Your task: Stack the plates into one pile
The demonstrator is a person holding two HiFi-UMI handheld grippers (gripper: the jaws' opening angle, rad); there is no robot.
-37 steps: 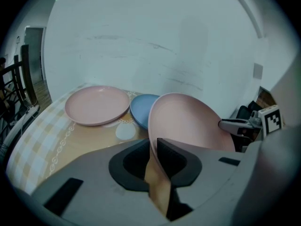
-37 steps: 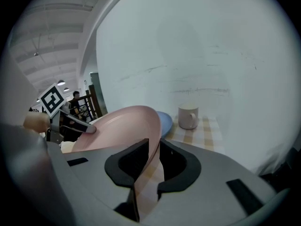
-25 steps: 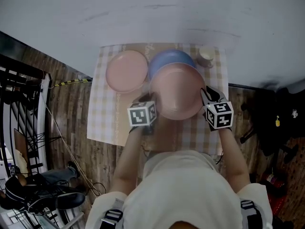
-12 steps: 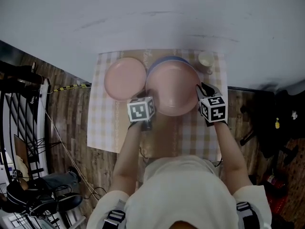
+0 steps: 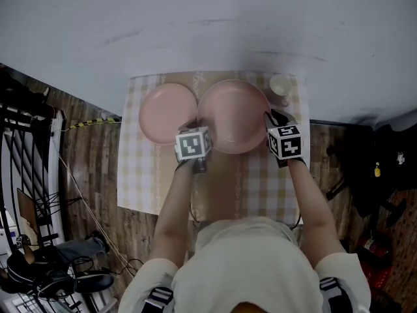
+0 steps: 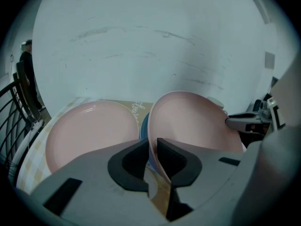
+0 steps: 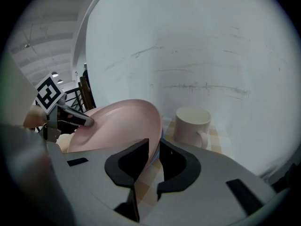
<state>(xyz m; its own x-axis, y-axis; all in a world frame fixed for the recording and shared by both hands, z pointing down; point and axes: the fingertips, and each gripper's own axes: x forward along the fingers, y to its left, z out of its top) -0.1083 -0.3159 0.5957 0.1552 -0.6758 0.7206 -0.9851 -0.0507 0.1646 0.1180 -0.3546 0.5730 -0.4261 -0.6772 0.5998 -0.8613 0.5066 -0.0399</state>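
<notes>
Here, the left gripper and the right gripper each clenched an opposite rim of a glossy round pink plate, which sat over a blue plate. A 2nd round pink plate lay just beside them on the beige checked tablecloth, and a cream ceramic mug stood near the right gripper.

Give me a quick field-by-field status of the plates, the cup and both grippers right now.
left gripper: fingers closed on the left rim of the held pink plate
right gripper: fingers closed on the same plate's right rim
held pink plate: over the blue plate, only a sliver of blue showing; contact cannot be told
second pink plate: flat on the checked cloth, to the left, not stacked
cup: upright at the cloth's far right corner
</notes>
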